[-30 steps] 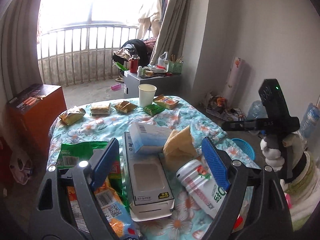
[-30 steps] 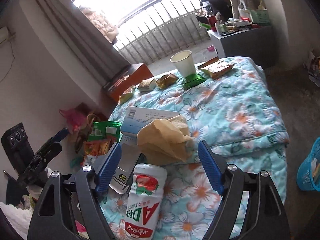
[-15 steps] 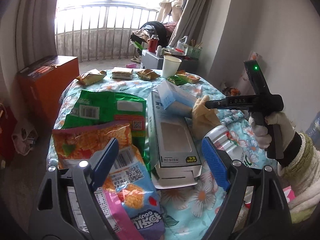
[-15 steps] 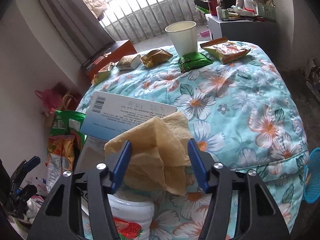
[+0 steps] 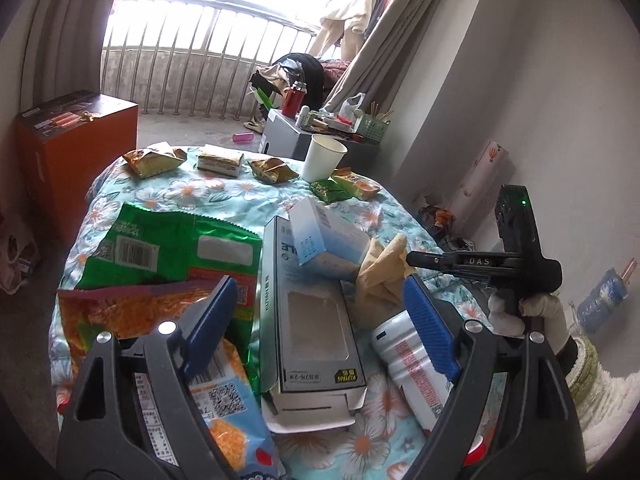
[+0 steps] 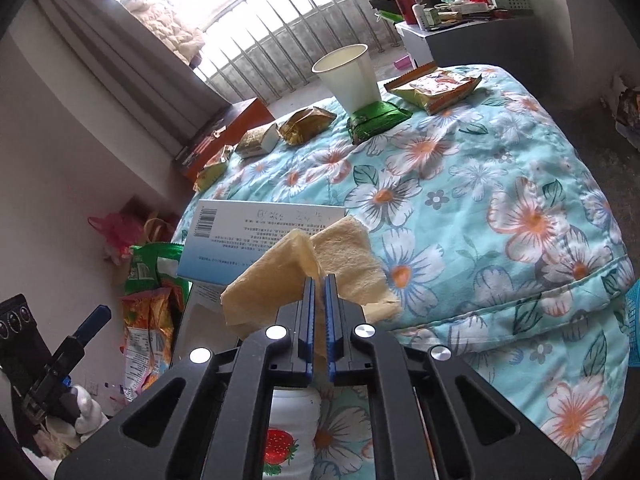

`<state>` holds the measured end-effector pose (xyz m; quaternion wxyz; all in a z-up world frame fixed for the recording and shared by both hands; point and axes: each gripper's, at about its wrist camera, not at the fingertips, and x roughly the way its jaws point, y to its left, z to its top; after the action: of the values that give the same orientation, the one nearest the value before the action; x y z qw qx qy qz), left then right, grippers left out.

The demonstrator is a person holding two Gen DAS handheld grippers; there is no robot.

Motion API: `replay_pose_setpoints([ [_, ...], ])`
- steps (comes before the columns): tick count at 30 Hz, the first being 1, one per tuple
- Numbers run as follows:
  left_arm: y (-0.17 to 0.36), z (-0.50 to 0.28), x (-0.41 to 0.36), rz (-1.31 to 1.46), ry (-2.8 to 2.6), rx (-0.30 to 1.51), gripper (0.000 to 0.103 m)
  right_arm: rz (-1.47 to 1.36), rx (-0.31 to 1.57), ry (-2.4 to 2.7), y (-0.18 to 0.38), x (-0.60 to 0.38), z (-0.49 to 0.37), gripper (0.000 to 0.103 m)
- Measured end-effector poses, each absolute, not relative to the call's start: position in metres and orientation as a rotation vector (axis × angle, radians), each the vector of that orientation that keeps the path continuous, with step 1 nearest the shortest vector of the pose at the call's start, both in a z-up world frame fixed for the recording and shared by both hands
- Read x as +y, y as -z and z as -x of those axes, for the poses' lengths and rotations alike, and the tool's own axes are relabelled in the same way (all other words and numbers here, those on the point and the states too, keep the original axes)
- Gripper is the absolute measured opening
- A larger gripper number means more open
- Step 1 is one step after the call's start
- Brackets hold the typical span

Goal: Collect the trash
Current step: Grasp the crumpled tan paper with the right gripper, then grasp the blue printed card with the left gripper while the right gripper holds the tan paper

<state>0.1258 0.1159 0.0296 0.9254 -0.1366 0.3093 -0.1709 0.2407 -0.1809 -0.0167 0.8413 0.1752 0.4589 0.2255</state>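
Right gripper (image 6: pixel 319 280) jaws, just closed, pinching the tissue (image 6: pixel 304 276); left gripper (image 5: pixel 320 316) jaws spread wide above the box (image 5: pixel 316 336), holding nothing.

The right gripper (image 6: pixel 319 286) had just been closing, its blue pads pinched on a crumpled tissue (image 6: pixel 304 268). The left gripper (image 5: pixel 320 312) pointed downward, jaws spread wide, gripping nothing.

The milk bottle (image 6: pixel 290 436) was mostly hidden behind the right tool (image 6: pixel 319 292); the blue basket (image 6: pixel 633 328) got cut off at the edge.
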Motion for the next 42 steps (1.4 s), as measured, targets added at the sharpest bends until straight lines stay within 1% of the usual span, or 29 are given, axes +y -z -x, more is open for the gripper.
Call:
replay_pose_setpoints([
  [7,-0.026,-0.14,0.099,0.293,0.382,0.662,0.08,-0.439,0.938,-0.48,-0.002,-0.215,-0.229,0.005],
  [8,-0.024,-0.141,0.098,0.293,0.385,0.669,0.08,-0.451,0.946,-0.495,-0.002,-0.214,-0.228,0.008],
  [9,-0.021,-0.14,0.096,0.294,0.389,0.677,0.08,-0.45,0.955,-0.507,-0.003,-0.211,-0.229,0.023],
  [10,-0.019,-0.14,0.094,0.294,0.392,0.686,0.08,-0.428,0.962,-0.518,-0.003,-0.205,-0.231,0.032],
  [11,-0.017,-0.14,0.092,0.294,0.395,0.694,0.08,-0.402,0.96,-0.526,-0.004,-0.198,-0.232,0.059],
  [12,-0.015,-0.14,0.089,0.292,0.396,0.702,0.08,-0.37,0.947,-0.542,-0.006,-0.19,-0.234,0.066],
  [13,-0.014,-0.139,0.089,0.293,0.395,0.706,0.08,-0.337,0.942,-0.564,-0.006,-0.181,-0.236,0.066],
  [15,-0.011,-0.138,0.087,0.3,0.393,0.717,0.08,-0.266,0.963,-0.588,-0.001,-0.163,-0.245,0.072],
  [17,-0.009,-0.137,0.086,0.311,0.396,0.73,0.08,-0.212,0.998,-0.587,0.009,-0.145,-0.258,0.072],
  [20,-0.007,-0.134,0.082,0.299,0.412,0.741,0.08,-0.145,1.031,-0.56,0.024,-0.128,-0.268,0.071],
  [21,-0.006,-0.133,0.08,0.293,0.415,0.743,0.08,-0.136,1.04,-0.549,0.028,-0.126,-0.27,0.056],
  [23,-0.005,-0.132,0.076,0.287,0.425,0.748,0.08,-0.19,1.077,-0.552,0.037,-0.127,-0.273,0.038],
  [24,-0.005,-0.132,0.075,0.288,0.428,0.75,0.08,-0.23,1.079,-0.557,0.038,-0.13,-0.273,0.027],
  [25,-0.004,-0.133,0.075,0.289,0.431,0.751,0.08,-0.236,1.076,-0.544,0.038,-0.132,-0.272,0.02],
  [26,-0.004,-0.133,0.074,0.291,0.434,0.752,0.08,-0.238,1.07,-0.532,0.037,-0.134,-0.271,0.009],
  [28,-0.004,-0.135,0.074,0.295,0.435,0.751,0.08,-0.276,1.063,-0.525,0.035,-0.14,-0.268,0.006],
  [34,-0.018,-0.146,0.077,0.246,0.423,0.721,0.08,-0.334,0.987,-0.481,0.017,-0.168,-0.253,0.005],
  [38,-0.039,-0.162,0.074,0.107,0.456,0.703,0.08,-0.377,0.928,-0.432,-0.002,-0.205,-0.244,0.005],
  [41,-0.051,-0.185,0.063,-0.045,0.521,0.726,0.081,-0.409,0.892,-0.408,-0.016,-0.232,-0.237,0.005],
  [42,-0.054,-0.196,0.056,-0.109,0.559,0.739,0.085,-0.416,0.886,-0.404,-0.019,-0.239,-0.236,0.005],
])
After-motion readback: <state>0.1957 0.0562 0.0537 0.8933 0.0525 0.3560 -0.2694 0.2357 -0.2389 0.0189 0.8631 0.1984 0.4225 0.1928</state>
